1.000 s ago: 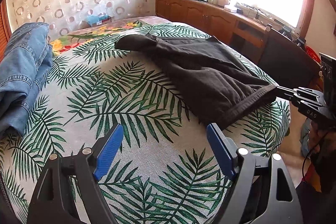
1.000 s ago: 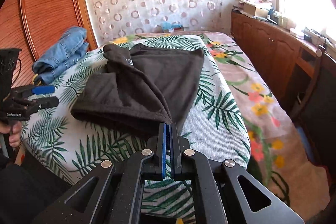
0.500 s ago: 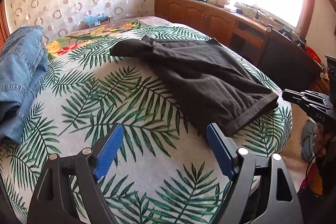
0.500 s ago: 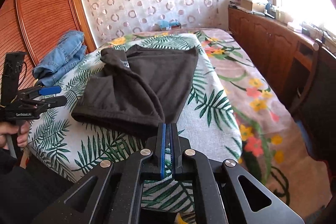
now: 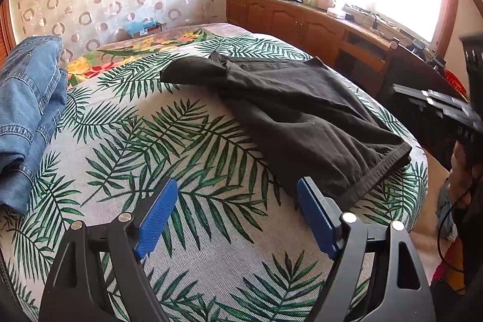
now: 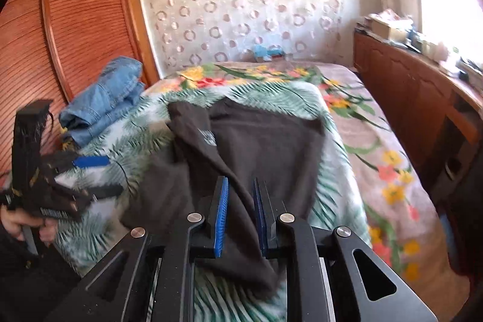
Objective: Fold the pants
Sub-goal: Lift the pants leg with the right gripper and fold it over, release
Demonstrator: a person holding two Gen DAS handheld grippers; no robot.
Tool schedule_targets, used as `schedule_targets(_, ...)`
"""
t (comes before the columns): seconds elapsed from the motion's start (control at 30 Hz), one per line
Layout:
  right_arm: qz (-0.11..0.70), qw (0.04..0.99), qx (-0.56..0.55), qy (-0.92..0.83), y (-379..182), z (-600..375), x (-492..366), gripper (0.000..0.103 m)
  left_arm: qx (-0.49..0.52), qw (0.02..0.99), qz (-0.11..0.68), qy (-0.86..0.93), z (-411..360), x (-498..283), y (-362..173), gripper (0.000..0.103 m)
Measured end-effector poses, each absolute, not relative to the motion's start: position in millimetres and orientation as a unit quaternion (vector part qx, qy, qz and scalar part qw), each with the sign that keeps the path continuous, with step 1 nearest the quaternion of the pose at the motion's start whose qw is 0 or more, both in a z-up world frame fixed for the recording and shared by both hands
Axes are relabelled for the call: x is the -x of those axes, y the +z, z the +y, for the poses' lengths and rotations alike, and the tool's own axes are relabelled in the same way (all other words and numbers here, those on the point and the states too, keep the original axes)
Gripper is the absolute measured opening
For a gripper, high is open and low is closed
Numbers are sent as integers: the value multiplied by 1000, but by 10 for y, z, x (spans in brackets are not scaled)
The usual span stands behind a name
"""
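Right wrist: your right gripper (image 6: 240, 213) jaws are opening, empty, above the black pants (image 6: 256, 147); left gripper (image 5: 237, 216) wide, ready to grab.

Jeans (image 5: 27, 116) (left side) cut off

Bare leaf-print bed cover (image 5: 193, 159) lies open between the black pants (image 5: 305, 116) and the folded jeans (image 5: 27, 116), wide enough for a tool to pass. The jeans block the bed's side by the wardrobe (image 6: 75, 20). Beyond the pants, the floral stretch of bed is free up to the wooden cabinets (image 6: 401, 80). The left tool (image 5: 234, 216) hovers over that bare cover, jaws wide.
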State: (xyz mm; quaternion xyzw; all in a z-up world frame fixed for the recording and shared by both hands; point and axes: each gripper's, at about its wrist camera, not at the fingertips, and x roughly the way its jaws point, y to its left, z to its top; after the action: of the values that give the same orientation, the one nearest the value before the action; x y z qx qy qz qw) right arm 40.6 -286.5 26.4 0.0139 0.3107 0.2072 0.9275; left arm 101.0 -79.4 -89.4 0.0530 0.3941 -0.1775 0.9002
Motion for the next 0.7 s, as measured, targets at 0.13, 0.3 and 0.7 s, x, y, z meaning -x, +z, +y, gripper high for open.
schedule_targets(0.13, 310, 920, -4, 238, 339, -2667, -665, 17, -54, 902, 391, -172, -753, -1071, -875, 82)
schedule_targets(0.3, 322, 909, 9, 265, 336, -2474, -971, 18, -53, 906, 387, -163, -660, -1139, -831, 82)
schedule_targets(0.7, 357, 884, 52, 298, 284, -2018, -1574, 36, -34, 910, 387, -145, -431, -1208, -814, 82)
